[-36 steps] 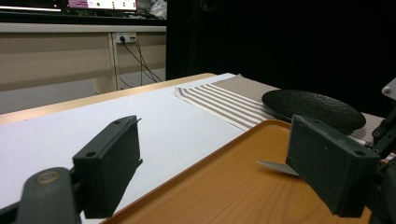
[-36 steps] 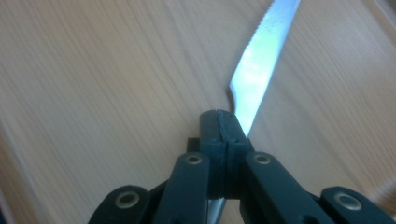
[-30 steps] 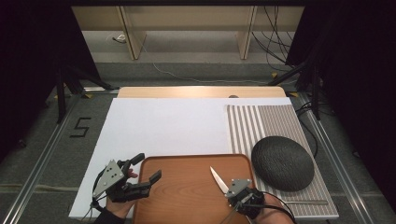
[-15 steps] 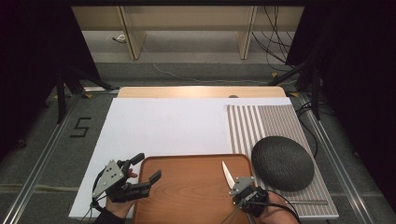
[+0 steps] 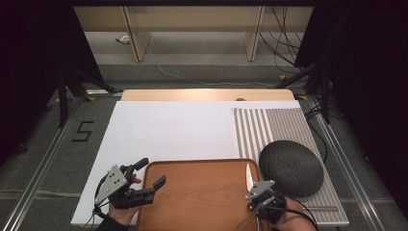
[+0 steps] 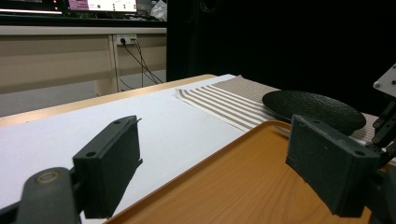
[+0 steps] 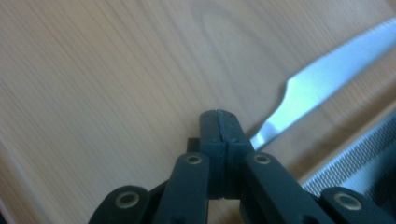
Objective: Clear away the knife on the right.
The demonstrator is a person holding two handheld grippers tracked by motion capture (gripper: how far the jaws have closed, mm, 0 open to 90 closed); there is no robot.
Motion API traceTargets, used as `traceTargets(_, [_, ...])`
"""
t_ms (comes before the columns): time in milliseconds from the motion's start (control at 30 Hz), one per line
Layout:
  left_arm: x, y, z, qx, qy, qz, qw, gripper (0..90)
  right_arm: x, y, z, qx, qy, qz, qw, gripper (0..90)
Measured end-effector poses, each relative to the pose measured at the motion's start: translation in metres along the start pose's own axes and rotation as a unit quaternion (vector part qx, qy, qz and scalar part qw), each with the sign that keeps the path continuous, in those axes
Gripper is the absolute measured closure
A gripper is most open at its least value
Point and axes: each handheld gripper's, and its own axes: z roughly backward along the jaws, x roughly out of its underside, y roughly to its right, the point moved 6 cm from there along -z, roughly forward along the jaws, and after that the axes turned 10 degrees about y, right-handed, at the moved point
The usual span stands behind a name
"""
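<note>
We see the right claw (image 5: 251, 188) low at the near right of the bench (image 5: 168, 130), over the right part of a wooden tray (image 5: 197, 192). Its jaws are pressed together on a knife (image 5: 248, 175). In the right gripper view the claw (image 7: 224, 128) has its pads flat against each other, and the knife's blade (image 7: 327, 65) runs out from behind them toward the upper right, above the wood grain of the tray (image 7: 116, 70). From above, the blade points away from us, toward the far side, with its tip near the tray's far right corner. Whether the blade touches the tray we cannot tell.

The left claw (image 5: 144, 174) sits at the tray's near left corner with its jaws spread and nothing between them. In the left gripper view we see that claw (image 6: 215, 168) with one jaw over the white sheet (image 6: 154, 126) and the other over the tray (image 6: 233, 182).

A dark round mat (image 5: 291, 166) lies just right of the tray, on a striped cloth (image 5: 274, 127) that covers the right side of the bench.
</note>
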Motion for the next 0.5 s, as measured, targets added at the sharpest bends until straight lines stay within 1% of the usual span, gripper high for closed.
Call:
traceTargets(100, [0.0002, -0.0002, -0.0001, 0.0, -0.001, 0.001, 1.0, 17.1, 0.0041, 0.0022, 0.0021, 0.001, -0.006, -0.006, 1.0, 90.0])
traceTargets(300, [0.0006, 0.0005, -0.0008, 0.0, -0.002, -0.001, 1.0, 17.1, 0.007, 0.0031, 0.0045, -0.006, -0.005, -0.012, 0.9999, 90.0])
traceTargets(500, [0.0004, 0.0003, -0.0005, 0.0, -0.002, -0.001, 1.0, 17.0, 0.0112, 0.0067, 0.0068, -0.002, -0.006, -0.017, 0.9998, 90.0])
